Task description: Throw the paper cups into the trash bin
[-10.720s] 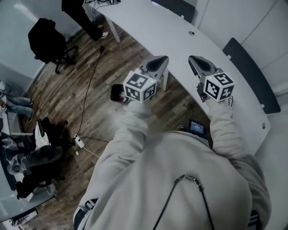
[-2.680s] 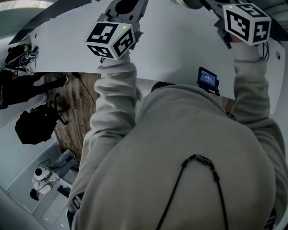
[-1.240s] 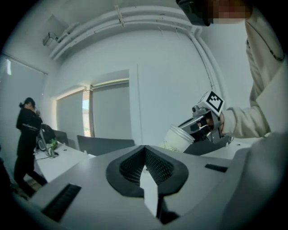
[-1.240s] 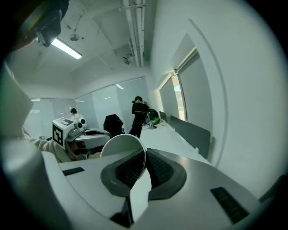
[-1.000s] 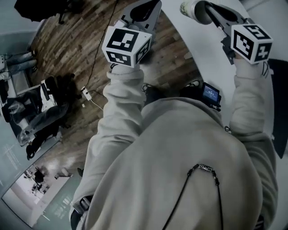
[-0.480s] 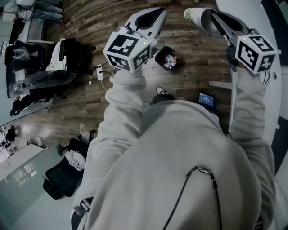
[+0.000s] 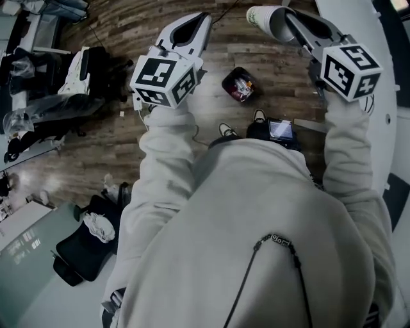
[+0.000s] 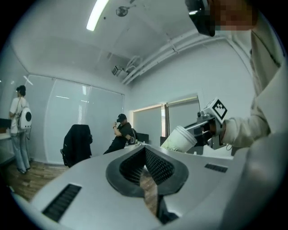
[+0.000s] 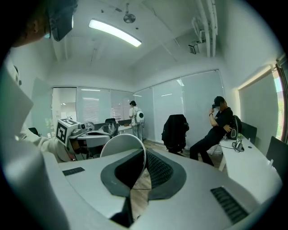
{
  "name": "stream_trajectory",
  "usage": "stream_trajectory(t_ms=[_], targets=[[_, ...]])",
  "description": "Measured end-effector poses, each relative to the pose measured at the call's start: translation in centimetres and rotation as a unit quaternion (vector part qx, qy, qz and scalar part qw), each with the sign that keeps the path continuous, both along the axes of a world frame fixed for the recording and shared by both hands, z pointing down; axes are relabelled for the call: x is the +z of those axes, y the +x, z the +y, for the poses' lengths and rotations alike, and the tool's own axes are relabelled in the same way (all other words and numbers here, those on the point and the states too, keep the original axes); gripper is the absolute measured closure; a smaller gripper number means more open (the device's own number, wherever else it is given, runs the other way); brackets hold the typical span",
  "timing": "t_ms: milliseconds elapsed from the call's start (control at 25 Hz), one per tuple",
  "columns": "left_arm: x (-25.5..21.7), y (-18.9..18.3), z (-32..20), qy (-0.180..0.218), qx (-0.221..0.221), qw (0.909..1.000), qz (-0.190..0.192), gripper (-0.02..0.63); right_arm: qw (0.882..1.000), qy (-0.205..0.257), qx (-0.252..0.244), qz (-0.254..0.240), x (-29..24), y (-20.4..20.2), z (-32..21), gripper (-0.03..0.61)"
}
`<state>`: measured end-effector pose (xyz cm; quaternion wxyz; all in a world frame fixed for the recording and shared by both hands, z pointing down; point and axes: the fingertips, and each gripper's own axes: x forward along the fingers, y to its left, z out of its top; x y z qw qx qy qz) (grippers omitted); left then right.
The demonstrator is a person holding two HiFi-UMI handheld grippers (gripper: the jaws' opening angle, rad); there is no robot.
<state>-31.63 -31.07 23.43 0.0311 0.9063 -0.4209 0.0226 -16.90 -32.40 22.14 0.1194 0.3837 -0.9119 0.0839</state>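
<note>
My right hand-held gripper (image 7: 291,18) is pinched shut on the wall of the paper cup (image 7: 268,18), high above the floor (image 7: 109,154). My left hand-held gripper (image 7: 200,22) is closed, empty. I should centre the cup over the trash bin (image 7: 238,84) before releasing.

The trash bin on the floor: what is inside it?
The trash bin holds a few small whitish and reddish scraps, too small to name. Anything beneath them is covered. The paper cup is outside, in the right gripper.
</note>
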Motion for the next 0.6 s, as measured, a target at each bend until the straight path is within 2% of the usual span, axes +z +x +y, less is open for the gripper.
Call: stream_trajectory(t_ms=[120,240,440,600], targets=[[-0.7,-0.1,0.4,0.006,0.012,0.9999,0.006,0.617,1.000,-0.006,-0.021,-0.009,0.2,-1.9,-0.6,0.538],[-0.8,-1.0,0.4,0.004,0.003,1.0000,-0.002,0.617,0.999,-0.015,-0.043,-0.007,0.6,-3.4,-1.0,0.538],[-0.4,-2.1,-0.2,0.000,-0.022,0.9997,0.012,0.617,0.997,-0.014,-0.071,0.003,0.8,-5.3,-1.0,0.538],[0.4,-2.0,0.3,-0.007,-0.023,0.9997,0.006,0.617,0.997,-0.019,-0.080,0.001,1.3,-5.9,-0.8,0.538]])
